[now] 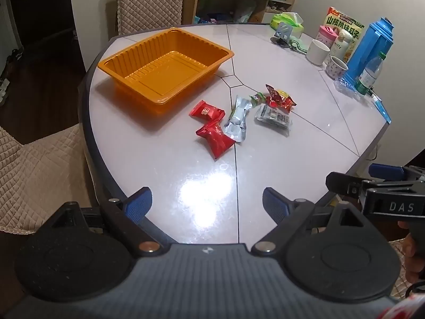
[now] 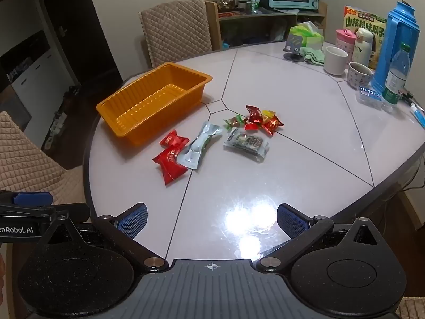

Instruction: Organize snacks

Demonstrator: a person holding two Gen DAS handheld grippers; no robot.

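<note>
On the counter (image 2: 265, 191) the snacks (image 2: 212, 138) all lie loose; the orange tray (image 2: 119, 130) is empty; left gripper (image 1: 207, 207) and right gripper (image 2: 211, 220) both gape wide, holding nothing.

Two wrist views, side by side over the near edge of the table (image 1: 305, 61).

Each looks forward and down between its own blue fingertips (image 1: 138, 206) (image 2: 132, 222), well back from the items. The left view sits leftward — the right gripper (image 1: 353, 179) shows at its right edge; the right view catches the left gripper (image 2: 34, 200) at its left edge. Both share the tray (image 1: 212, 43) (image 2: 198, 75), the snacks (image 1: 239, 114) (image 2: 215, 141) — and the far clutter.
</note>
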